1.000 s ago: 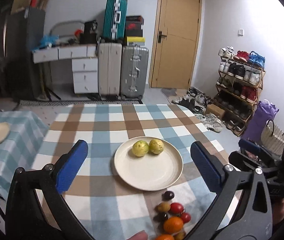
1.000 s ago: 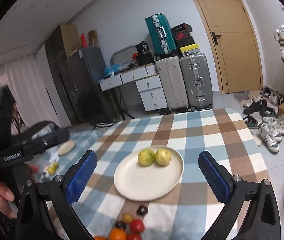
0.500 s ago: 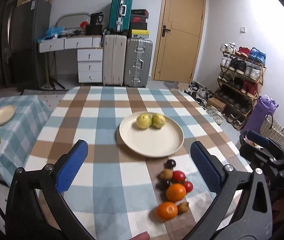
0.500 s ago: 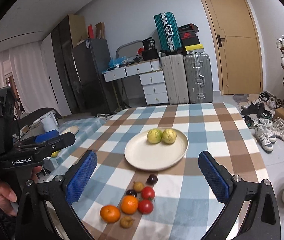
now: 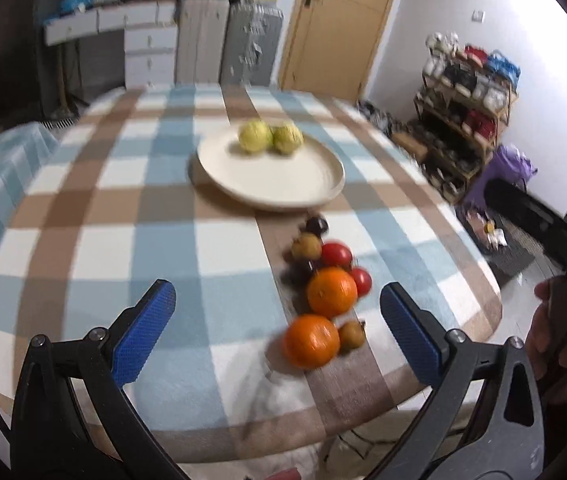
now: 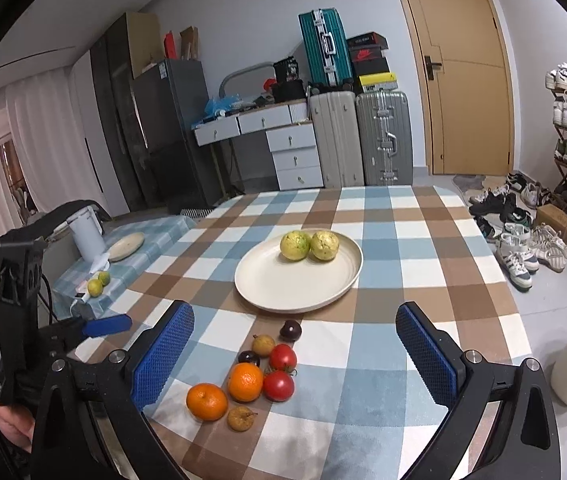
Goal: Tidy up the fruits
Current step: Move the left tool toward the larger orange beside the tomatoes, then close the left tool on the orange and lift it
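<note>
Approach step: left gripper (image 5: 277,318) and right gripper (image 6: 294,350) hover spread wide, empty, above the loose fruit cluster (image 6: 251,372) (near the plate (image 6: 283,292)). Next: select one fruit, descend, close.

A: Free room? Bare checked tablecloth (image 6: 415,312) right of the cream plate (image 6: 267,284) and right of the fruit cluster; near half of the plate bare too.
B: Blockers: two guavas (image 6: 313,245) on the plate's far side; oranges (image 6: 245,381), tomatoes (image 6: 282,357), small dark fruits packed tight just near it.
</note>
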The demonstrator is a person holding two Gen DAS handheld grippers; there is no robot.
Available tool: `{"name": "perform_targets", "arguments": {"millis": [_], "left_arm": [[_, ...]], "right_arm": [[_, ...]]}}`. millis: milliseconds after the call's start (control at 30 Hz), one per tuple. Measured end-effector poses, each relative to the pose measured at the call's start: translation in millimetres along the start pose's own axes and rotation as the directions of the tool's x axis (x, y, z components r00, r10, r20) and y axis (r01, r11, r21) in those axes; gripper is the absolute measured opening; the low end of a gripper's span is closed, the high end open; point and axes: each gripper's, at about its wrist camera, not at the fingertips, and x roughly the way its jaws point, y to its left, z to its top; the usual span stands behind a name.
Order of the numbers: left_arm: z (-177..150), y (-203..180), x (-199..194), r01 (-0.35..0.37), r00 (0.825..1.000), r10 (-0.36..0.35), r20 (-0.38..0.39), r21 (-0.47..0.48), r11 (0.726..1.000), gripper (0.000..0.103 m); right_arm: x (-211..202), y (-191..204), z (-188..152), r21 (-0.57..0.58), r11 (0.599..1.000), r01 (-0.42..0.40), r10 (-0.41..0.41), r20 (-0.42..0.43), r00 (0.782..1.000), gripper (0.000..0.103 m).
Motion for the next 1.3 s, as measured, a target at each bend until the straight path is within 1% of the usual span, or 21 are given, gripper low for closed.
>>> {"name": "perform_targets", "arguments": {"millis": [100,333,433,533,600,667,733,833,867,933,1000,1067,1133,1200,1233,1267,1300], "left_arm": [[-5.8,-4.4,17.3,0.009,0.998,-0.009,-0.063,-0.005,1.0,0.102],[-14.8,-8.1,36.9,-0.021,0.991,0.025,-0.134,0.027,0.999,0.102],[-16.2,-5.7,47.2,-0.028,0.985,0.031,-0.172,0.017,0.999,0.102],[-17.3,0.1,51.2,-0.018,0.981,0.016,-0.195,-0.009,1.0,0.102],[-16.9,3.6,52.3,-0.015,0.98,0.01,-0.197,-0.027,1.0,0.102],[-16.9,5.3,54.1,-0.016,0.979,0.01,-0.203,-0.031,0.999,0.1],[-17.3,5.9,56.6,-0.006,0.976,-0.002,-0.22,-0.036,0.999,0.089],[-17.8,6.0,59.8,0.018,0.971,-0.029,-0.235,-0.049,0.999,0.079],[-17.9,5.6,59.9,0.024,0.971,-0.035,-0.235,-0.049,0.999,0.078],[-18.1,4.1,59.3,0.04,0.971,-0.05,-0.233,-0.049,0.998,0.07],[-17.7,2.4,59.4,0.06,0.97,-0.069,-0.234,-0.048,0.997,0.065],[-17.9,0.1,58.3,0.059,0.971,-0.065,-0.23,-0.034,0.998,0.063],[-17.2,-1.8,56.6,0.073,0.971,-0.077,-0.225,-0.027,0.997,0.055],[-17.3,-3.8,56.0,0.081,0.971,-0.082,-0.224,-0.015,0.997,0.051],[-17.3,-4.3,55.9,0.09,0.97,-0.091,-0.226,-0.014,0.996,0.045],[-16.9,-5.0,55.9,0.113,0.967,-0.115,-0.229,-0.019,0.993,0.041],[-17.2,-5.7,55.4,0.122,0.965,-0.123,-0.23,-0.019,0.992,0.038]], "right_arm": [[3.5,-0.7,-1.6,-0.005,1.0,0.011,-0.011,-0.021,1.0,0.103],[7.6,-4.3,-2.0,0.011,1.0,0.013,-0.013,-0.042,0.999,0.103],[8.7,-5.4,-1.5,0.017,1.0,0.013,-0.012,-0.044,0.999,0.103],[8.7,-5.5,-1.4,0.015,1.0,0.01,-0.009,-0.045,0.999,0.103],[9.9,-6.6,-1.3,0.015,1.0,0.009,-0.008,-0.048,0.999,0.103],[10.1,-7.1,-1.6,0.016,1.0,0.011,-0.01,-0.051,0.999,0.103],[9.9,-8.0,-1.4,0.021,1.0,0.008,-0.007,-0.049,0.999,0.103],[8.6,-7.4,-2.0,0.024,1.0,0.005,-0.004,-0.047,0.999,0.103],[8.1,-7.1,-2.3,0.023,1.0,0.004,-0.003,-0.046,0.999,0.103],[8.4,-7.2,-2.3,0.022,1.0,0.006,-0.005,-0.047,0.999,0.103],[7.8,-7.1,-2.6,0.025,1.0,0.004,-0.003,-0.049,0.999,0.103],[7.4,-7.2,-2.3,0.027,1.0,0.003,-0.002,-0.049,0.999,0.103],[7.7,-7.2,-2.5,0.025,1.0,0.004,-0.003,-0.05,0.999,0.103],[7.4,-6.9,-2.8,0.024,1.0,0.004,-0.003,-0.052,0.999,0.103],[7.6,-6.6,-3.0,0.023,1.0,0.005,-0.003,-0.054,0.999,0.103],[7.9,-6.3,-3.3,0.023,1.0,0.005,-0.004,-0.057,0.998,0.103],[8.1,-6.1,-3.7,0.022,1.0,0.005,-0.003,-0.059,0.998,0.103]]}}
